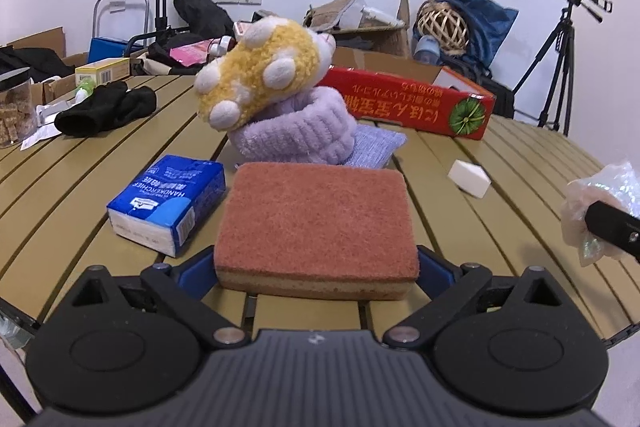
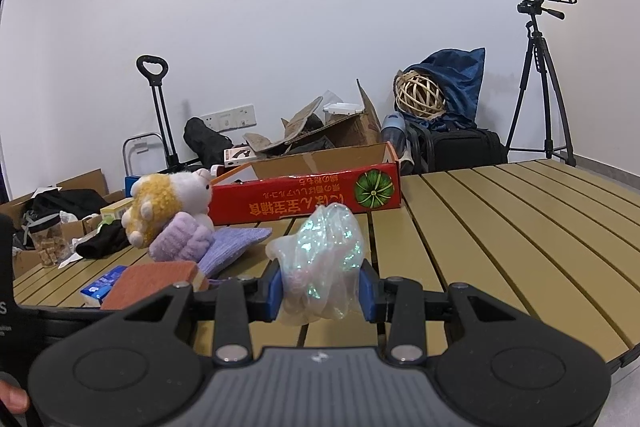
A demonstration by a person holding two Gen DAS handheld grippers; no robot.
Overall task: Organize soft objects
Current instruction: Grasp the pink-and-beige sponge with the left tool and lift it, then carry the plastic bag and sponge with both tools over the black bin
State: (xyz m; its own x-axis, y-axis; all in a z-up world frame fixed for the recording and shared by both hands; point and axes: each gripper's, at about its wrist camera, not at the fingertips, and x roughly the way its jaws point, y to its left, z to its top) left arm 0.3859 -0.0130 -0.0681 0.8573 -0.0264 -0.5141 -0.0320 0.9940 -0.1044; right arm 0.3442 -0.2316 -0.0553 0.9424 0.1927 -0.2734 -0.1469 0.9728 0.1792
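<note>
The left gripper (image 1: 316, 273) has its blue pads pressed against the two short sides of a sponge (image 1: 316, 227), a thick block with a rust-red scouring top and a tan body, held low over the slatted table (image 1: 520, 163). Only the left wrist view shows this grip plainly. In the right wrist view the same sponge (image 2: 154, 277) appears as a corner behind the gripper's frame.

The right gripper (image 2: 320, 291) is closed narrowly on a crumpled, shimmery plastic bag (image 2: 320, 259), which bulges above and below the blue pads. In the left wrist view that bag (image 1: 600, 203) shows only at the right edge, with one black finger (image 1: 612, 227) across it.

Beyond the sponge a yellow and white plush toy (image 1: 260, 71) leans on a rolled lilac fleece band (image 1: 304, 135), which lies on a lilac cloth (image 1: 376, 143). A blue pack of tissues (image 1: 168, 203) lies just left of the sponge. A small white wedge (image 1: 469, 181) and a black glove (image 1: 106, 109) show clearly only in the left view. A red carton (image 1: 412, 103) stands at the table's far edge. The right view alone shows the wide bare stretch of table (image 2: 520, 247) on the right side, and a thumb (image 2: 12, 397) at its lower left corner.
</note>
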